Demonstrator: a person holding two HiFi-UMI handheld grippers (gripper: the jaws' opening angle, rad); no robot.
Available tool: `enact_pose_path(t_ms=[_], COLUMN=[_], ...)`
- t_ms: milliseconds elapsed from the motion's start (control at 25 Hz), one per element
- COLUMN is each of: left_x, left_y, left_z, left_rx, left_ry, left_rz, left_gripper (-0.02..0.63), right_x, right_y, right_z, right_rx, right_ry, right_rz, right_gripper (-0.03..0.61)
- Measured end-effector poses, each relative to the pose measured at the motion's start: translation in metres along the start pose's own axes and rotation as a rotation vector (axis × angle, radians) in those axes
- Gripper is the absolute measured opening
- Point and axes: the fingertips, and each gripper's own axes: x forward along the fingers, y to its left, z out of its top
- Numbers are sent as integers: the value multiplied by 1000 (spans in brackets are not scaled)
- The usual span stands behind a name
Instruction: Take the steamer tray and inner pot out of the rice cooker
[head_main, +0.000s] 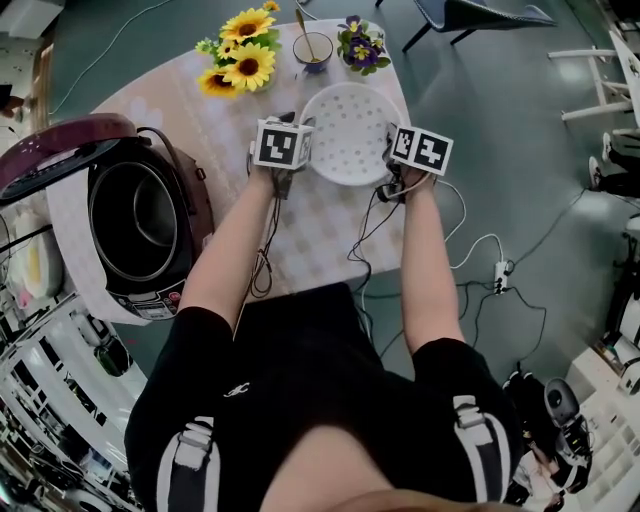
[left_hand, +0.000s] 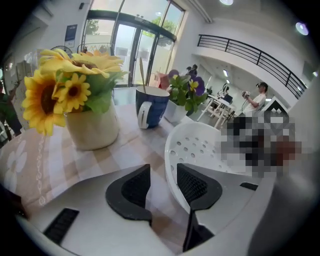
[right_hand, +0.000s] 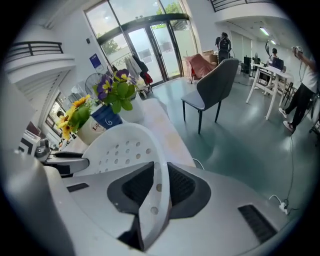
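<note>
- Starting with the head view: the steamer tray (head_main: 350, 130) lies on the tabletop (head_main: 320, 230) near its far edge, just in front of the sunflowers (head_main: 245, 55) and the mug (head_main: 313, 50). The left gripper (head_main: 292, 150) and right gripper (head_main: 398, 165) are on opposite sides of its rim.
- The inner pot (head_main: 140, 215) sits in the open rice cooker (head_main: 190, 190) at the left edge, so I judge this step to be letting go of the tray.
- The marker cubes cover both sets of fingertips in this view, and I cannot tell whether the tray rests flat on the cloth.
- Left gripper view: the claw stands moderately wide with only tablecloth showing in the gap. The tray's rim runs just beside the inner face of the right-hand pad.
- To do this well, I would draw this gripper straight back and outward so that pad does not nudge the rim.
- A mosaic patch hides the tray's far side.
- Right gripper view: the claw is narrow, with the perforated rim between the pads, and both pads appear to lie against it.
- I would open it fully before retreating, or the tray will drag toward the right edge.
- The lower rim drops out of sight behind the jaws.
</note>
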Motion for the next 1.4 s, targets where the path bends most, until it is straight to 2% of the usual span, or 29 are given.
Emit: enact_pose_path(t_ms=[120, 320, 520, 600, 720, 800, 880, 1040, 1120, 1200, 1320, 1400], left_x=[-16, -69, -154, -192, -244, -277, -306, -354, -377, -395, -416, -425], left_y=[4, -3, -24, -31, -42, -51, -60, -63, -63, -66, -65, -59], left_z=[7, 40, 71, 88, 103, 108, 108, 95, 83, 70, 57, 50], left_rx=[-17, 25, 44, 83, 187, 243, 259, 213, 191, 203, 229, 203], left_ry=[-62, -244, -440, -531, -631, -680, -728, -786, -797, -797, -807, -815], left_rz=[-1, 11, 5, 34, 95, 128, 142, 157, 147, 144, 151, 151], left_gripper=[166, 164, 156, 150, 143, 131, 114, 36, 10, 5, 3, 3], right_x=[-12, -61, -142, -179, -235, -267, -295, -339, -353, -366, -380, -384], right_y=[7, 17, 68, 91, 128, 150, 168, 199, 212, 222, 238, 252], right_z=[13, 52, 81, 96, 112, 113, 106, 89, 79, 71, 65, 63], right_rx=[-18, -87, -131, -159, -235, -272, -289, -344, -339, -312, -330, -353], right_ry=[-102, -322, -530, -624, -759, -816, -855, -933, -953, -966, -984, -987], right_rz=[-6, -69, 17, 43, 60, 77, 98, 87, 88, 109, 129, 145], right_gripper=[118, 126, 126, 124, 124, 124, 124, 113, 60, -3, -3, -3])
